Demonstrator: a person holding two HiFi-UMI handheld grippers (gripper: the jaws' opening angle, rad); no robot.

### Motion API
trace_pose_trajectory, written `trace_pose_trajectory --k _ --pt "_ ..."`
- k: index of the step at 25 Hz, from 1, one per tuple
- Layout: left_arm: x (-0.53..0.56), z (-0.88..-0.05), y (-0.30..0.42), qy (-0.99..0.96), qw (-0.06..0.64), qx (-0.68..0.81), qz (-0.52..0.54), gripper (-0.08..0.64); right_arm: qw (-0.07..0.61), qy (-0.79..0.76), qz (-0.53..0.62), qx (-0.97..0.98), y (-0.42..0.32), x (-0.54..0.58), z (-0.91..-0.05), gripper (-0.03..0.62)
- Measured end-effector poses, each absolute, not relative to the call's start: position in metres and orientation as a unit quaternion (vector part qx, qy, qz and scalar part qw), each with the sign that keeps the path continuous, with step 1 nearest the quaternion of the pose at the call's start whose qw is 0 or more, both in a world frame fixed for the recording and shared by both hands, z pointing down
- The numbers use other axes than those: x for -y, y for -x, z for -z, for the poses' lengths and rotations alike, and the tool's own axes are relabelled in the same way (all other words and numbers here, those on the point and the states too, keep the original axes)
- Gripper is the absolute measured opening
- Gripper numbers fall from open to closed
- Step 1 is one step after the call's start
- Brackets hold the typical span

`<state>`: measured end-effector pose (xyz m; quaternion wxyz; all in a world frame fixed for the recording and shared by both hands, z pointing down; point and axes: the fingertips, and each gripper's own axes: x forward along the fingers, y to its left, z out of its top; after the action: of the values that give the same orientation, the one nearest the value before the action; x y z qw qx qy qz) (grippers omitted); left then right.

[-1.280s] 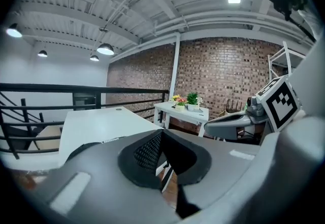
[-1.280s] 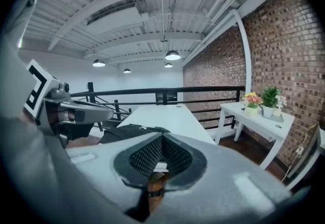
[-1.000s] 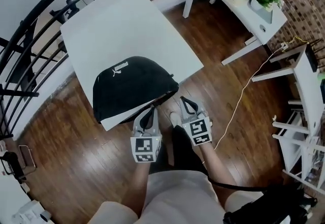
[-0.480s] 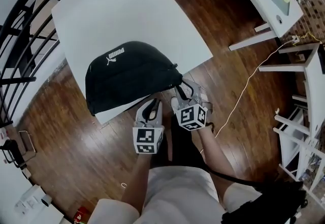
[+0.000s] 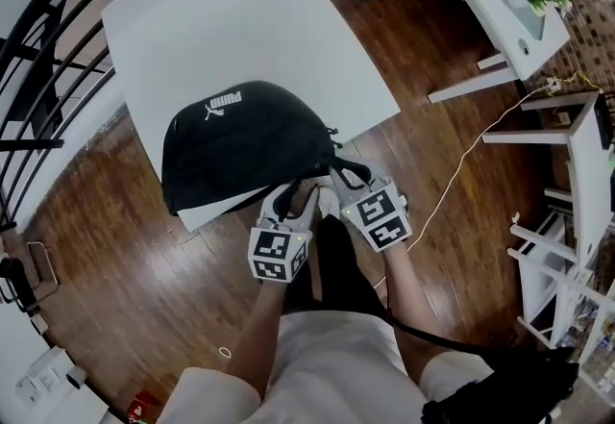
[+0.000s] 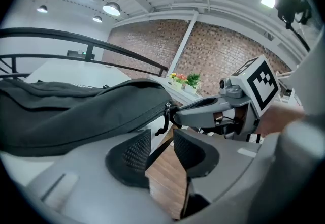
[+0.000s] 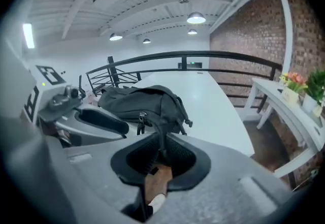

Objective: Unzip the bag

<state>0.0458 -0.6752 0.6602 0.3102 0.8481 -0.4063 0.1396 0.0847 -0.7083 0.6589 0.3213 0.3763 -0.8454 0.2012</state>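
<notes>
The bag (image 5: 245,143) lies on the near corner of the table (image 5: 259,18), its near end hanging over the edge towards us. Our right gripper (image 7: 161,149) has its jaws pressed together on the strap (image 7: 163,125) where it leaves the bag's end. Our left gripper (image 6: 160,141) is spread and pinches nothing. The pull (image 6: 164,116) dangles just ahead of it, close beside the right gripper's tips.

We judge the next move to be closing the left gripper on the pull and drawing it along the bag. Several things could spoil that. The pull is small and hangs loose, so the jaws may close on fabric or on the strap beside it, and a tug would then only drag the bag. The two grippers sit very near each other, so the left could knock the right as it goes in. The bag overhangs the table and our only anchor is a limp strap, so a tug towards us could slide it off the edge. If the strap slips from the right jaws, the bag would follow the zip rather than open
</notes>
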Motion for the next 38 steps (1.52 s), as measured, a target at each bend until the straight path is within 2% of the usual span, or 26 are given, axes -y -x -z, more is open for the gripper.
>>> trace_pose_trajectory --k 6,10,12,28,32,38 --pt "0.686 -0.635 -0.062 -0.856 0.317 0.400 -0.086 0.159 0.329 -0.368 -0.220 0.841 -0.083 0.704 -0.635 0.035" --pt "0.693 -0.634 -0.060 -0.846 0.315 0.424 -0.075 0.090 0.328 -0.360 -0.229 0.843 -0.078 0.701 -0.628 0.035" --pt "0.695 -0.634 -0.059 -0.843 0.310 0.433 -0.075 0.032 0.325 -0.362 -0.231 0.843 -0.078 0.702 -0.626 0.035" --pt "0.681 -0.639 -0.027 -0.855 0.286 0.421 -0.099 0.025 0.325 -0.413 -0.242 0.816 -0.090 0.701 -0.639 0.034" --pt "0.676 -0.652 0.003 -0.835 0.308 0.445 -0.097 0.025 0.319 -0.425 -0.241 0.812 -0.090 0.704 -0.639 0.032" --pt "0.661 -0.663 0.061 -0.818 0.302 0.474 -0.121 0.025 0.321 -0.430 -0.244 0.808 -0.092 0.704 -0.641 0.032"
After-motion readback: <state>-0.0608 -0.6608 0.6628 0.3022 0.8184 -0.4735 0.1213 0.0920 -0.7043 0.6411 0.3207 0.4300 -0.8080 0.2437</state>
